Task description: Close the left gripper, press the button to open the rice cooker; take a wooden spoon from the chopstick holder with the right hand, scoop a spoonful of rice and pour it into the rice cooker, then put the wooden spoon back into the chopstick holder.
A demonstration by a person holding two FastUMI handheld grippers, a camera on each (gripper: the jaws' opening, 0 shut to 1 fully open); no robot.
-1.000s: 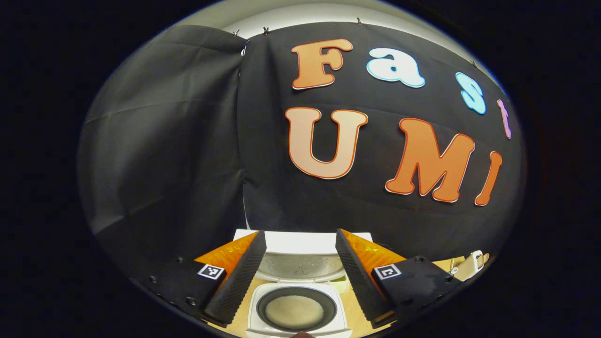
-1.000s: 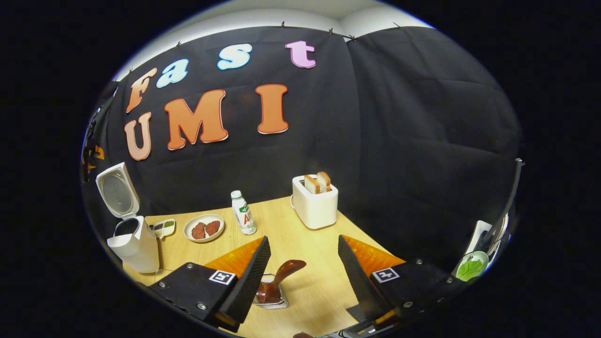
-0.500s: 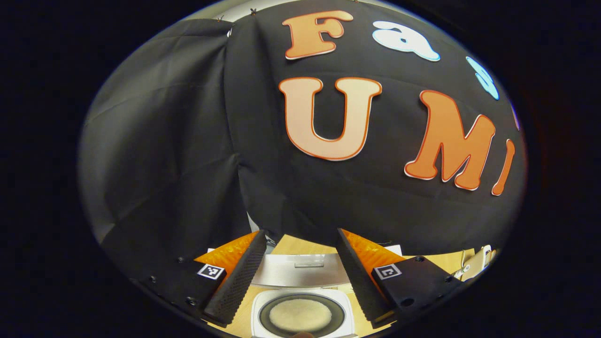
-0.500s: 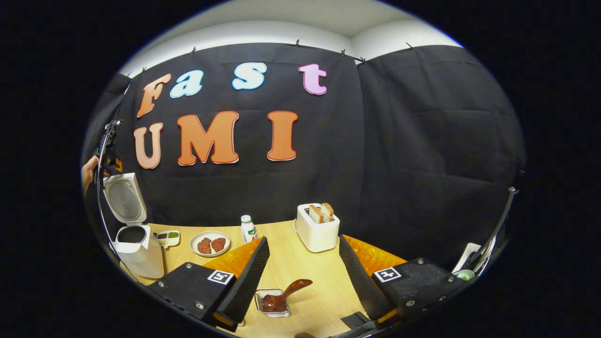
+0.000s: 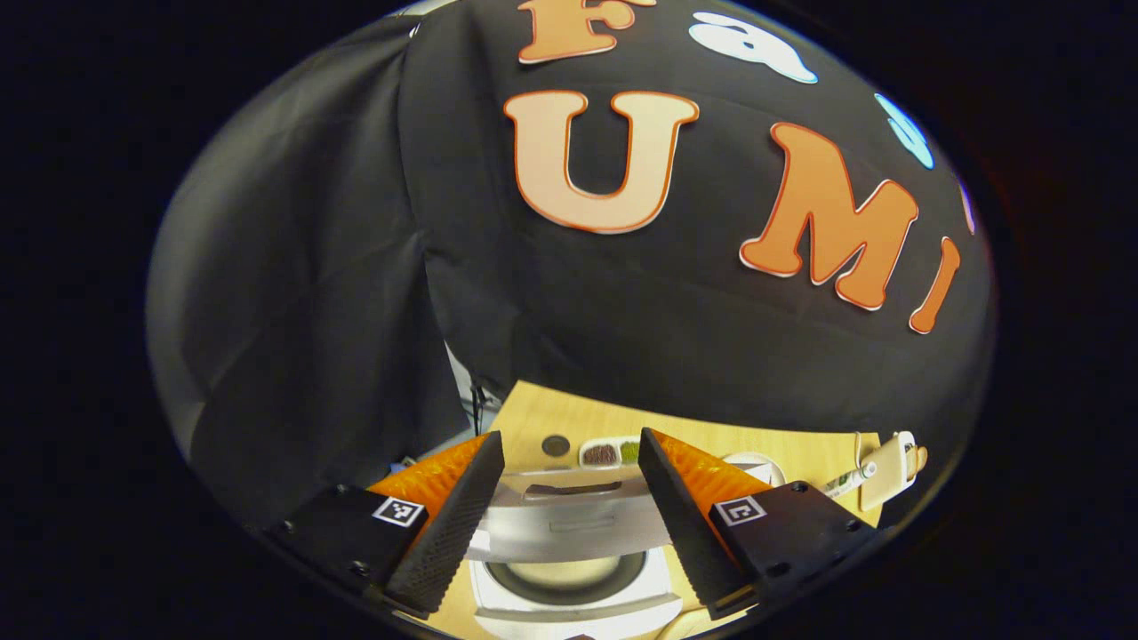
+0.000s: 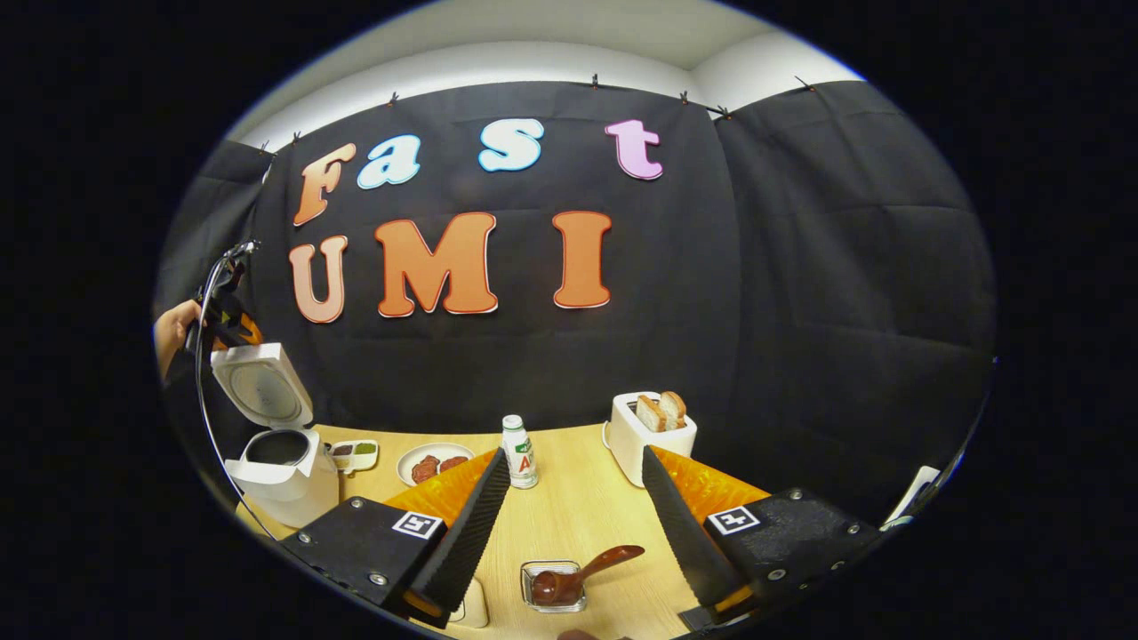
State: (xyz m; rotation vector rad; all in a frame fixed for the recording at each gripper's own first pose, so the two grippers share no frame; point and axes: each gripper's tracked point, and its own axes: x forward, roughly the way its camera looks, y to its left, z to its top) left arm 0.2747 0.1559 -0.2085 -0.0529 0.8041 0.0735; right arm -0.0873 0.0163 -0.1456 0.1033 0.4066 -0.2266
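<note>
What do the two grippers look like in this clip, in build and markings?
Both share one build. The left gripper and right gripper each have two wedge-shaped fingers with ribbed inner faces, backed by translucent orange shells, on black blocks with visible screws. Each block bears a small square black-and-white marker. In the right gripper view, a thin dark cable arcs down from the left gripper.
</note>
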